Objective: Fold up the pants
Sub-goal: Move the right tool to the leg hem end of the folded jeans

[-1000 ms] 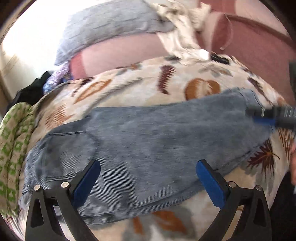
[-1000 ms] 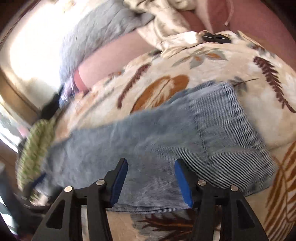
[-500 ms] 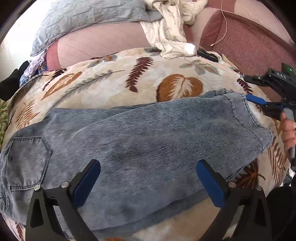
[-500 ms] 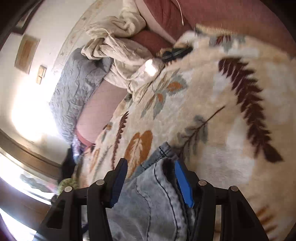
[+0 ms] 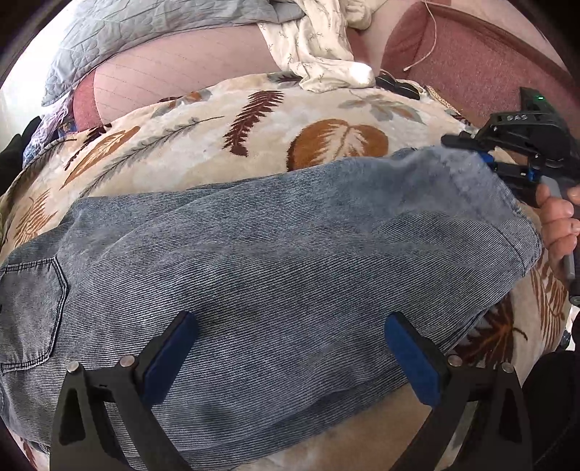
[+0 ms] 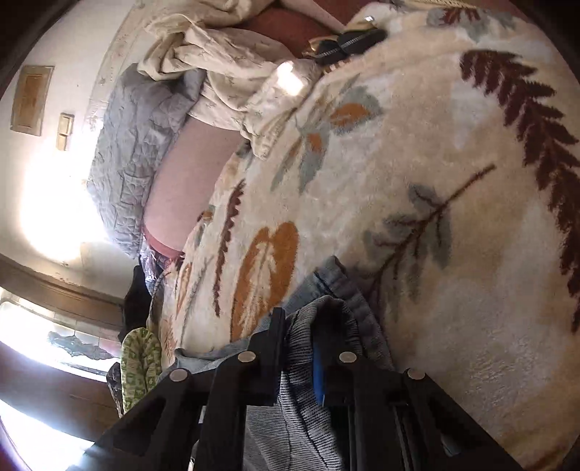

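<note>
Blue-grey denim pants (image 5: 275,253) lie flat across a cream leaf-print blanket (image 5: 203,145), back pocket at the left, leg hem at the right. My left gripper (image 5: 290,358) is open and empty, hovering over the near edge of the pants. My right gripper (image 5: 485,159) is shut on the far corner of the leg hem, at the right of the left wrist view. In the right wrist view the gripper (image 6: 301,347) pinches a bunch of denim (image 6: 308,398) between its jaws.
A grey quilt (image 5: 152,32) and a crumpled cream cloth (image 5: 319,47) lie on the pink couch back (image 5: 471,65). A black object (image 6: 348,41) sits at the blanket's far edge. A green patterned cloth (image 6: 139,366) hangs at the left.
My right gripper went from open around the leg hem to shut on it. My left gripper moved slightly closer over the pants, staying open.
</note>
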